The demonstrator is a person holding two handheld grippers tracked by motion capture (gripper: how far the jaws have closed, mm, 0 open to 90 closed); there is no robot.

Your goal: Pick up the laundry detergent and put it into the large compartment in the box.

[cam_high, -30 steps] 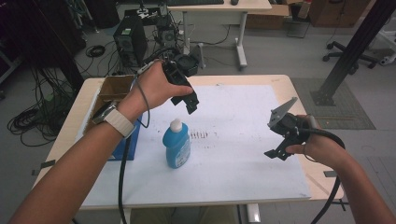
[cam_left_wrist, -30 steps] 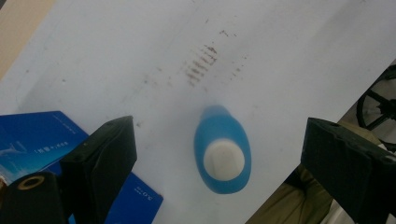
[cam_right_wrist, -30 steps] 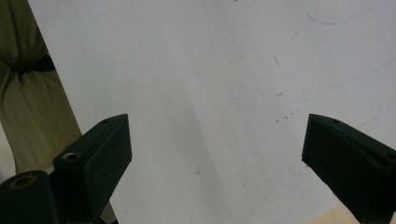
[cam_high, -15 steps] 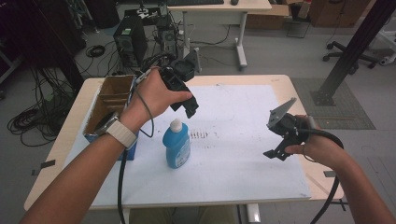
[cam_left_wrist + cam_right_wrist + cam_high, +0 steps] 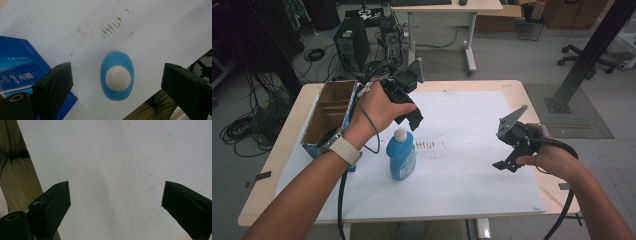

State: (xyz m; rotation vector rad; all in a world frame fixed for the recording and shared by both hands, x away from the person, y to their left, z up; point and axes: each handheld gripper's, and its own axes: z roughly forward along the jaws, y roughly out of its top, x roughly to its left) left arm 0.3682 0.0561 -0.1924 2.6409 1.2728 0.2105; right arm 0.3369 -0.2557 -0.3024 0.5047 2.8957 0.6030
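Blue bottle (image 5: 117,75) below spread left jaws

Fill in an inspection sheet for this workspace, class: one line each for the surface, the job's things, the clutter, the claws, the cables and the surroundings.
Surface: wooden table covered by a white sheet with a patch of dark smudges.
Job's things: blue bottle with a white cap, upright on the sheet.
Clutter: open cardboard box with blue sides at the table's left edge.
Claws: left claw hangs above the bottle, jaws open either side of the cap, not touching; right claw open over bare sheet.
Cables: one cable trails from the left claw along the forearm, another from the right; loose coils lie on the floor at left.
Surroundings: computer tower, a desk, an office chair.
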